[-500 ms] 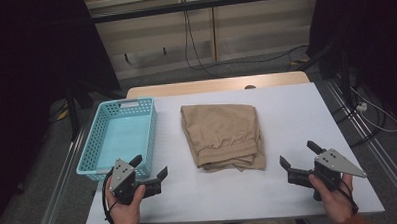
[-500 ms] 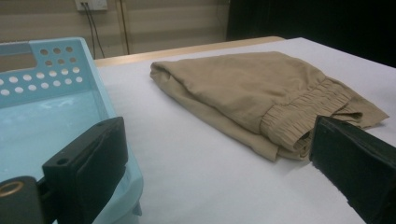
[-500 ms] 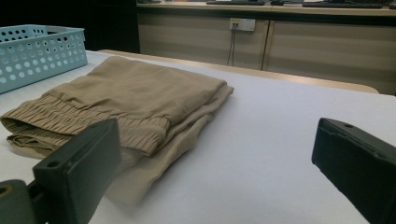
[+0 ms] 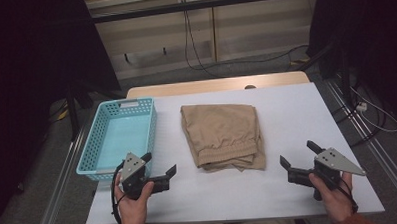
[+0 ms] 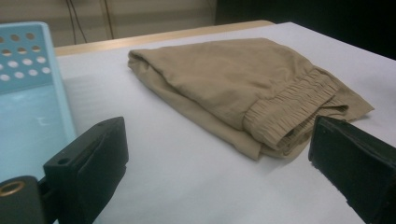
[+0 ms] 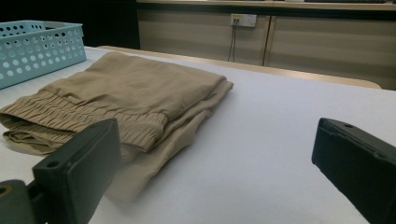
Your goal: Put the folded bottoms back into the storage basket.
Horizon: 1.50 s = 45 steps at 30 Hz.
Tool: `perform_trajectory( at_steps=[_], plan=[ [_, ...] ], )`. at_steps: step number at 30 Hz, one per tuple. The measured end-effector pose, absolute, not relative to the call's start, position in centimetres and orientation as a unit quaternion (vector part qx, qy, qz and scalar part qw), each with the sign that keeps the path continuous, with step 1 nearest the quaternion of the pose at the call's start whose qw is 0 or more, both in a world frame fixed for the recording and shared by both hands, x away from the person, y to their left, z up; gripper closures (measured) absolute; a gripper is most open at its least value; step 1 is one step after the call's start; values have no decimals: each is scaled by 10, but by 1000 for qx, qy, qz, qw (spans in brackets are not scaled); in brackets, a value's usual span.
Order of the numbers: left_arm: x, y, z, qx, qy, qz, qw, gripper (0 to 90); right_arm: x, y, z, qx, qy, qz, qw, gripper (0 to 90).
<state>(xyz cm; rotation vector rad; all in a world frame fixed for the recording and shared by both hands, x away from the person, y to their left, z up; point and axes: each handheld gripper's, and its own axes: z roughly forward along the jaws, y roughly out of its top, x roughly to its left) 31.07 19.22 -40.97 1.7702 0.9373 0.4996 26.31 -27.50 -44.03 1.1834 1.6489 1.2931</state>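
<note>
Folded tan trousers [image 4: 222, 136] mid-worktop [image 4: 296, 113], long axis 12–6. Left tool [image 4: 162, 164] released, empty, trousers at its 1 o'clock; right tool [image 4: 299, 154] released, empty, trousers at its 10. Left looks slightly nearer. Basket [image 4: 117, 107] at trousers' 9.

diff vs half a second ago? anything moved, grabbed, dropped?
No visible change. Left hand-held gripper and right hand-held gripper sit in the same spots near the table's front edge, jaws open, holding nothing. Folded tan shorts and blue basket lie as before.
</note>
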Motion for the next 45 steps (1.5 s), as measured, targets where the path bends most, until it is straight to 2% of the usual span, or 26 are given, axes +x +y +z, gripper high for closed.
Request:
perform_trajectory(
  at_steps=[6, 24, 32, 37, 43, 45],
  plan=[
    [319, 180, -403, 756, 360, 192, 512, 76, 264, -273, -440, 458, 639, 503, 359, 16],
    [364, 153, -392, 769, 353, 181, 502, 72, 264, -271, -440, 452, 645, 500, 359, 15],
    [383, 151, -394, 744, 386, 175, 516, 71, 265, -270, -441, 456, 646, 500, 354, 11],
    [394, 148, -396, 746, 405, 182, 496, 70, 265, -269, -441, 452, 650, 501, 350, 11],
    [414, 144, -395, 749, 422, 150, 489, 65, 265, -269, -441, 453, 649, 501, 350, 11],
    [418, 142, -393, 756, 410, 144, 489, 67, 265, -269, -442, 450, 654, 497, 350, 11]
  ],
)
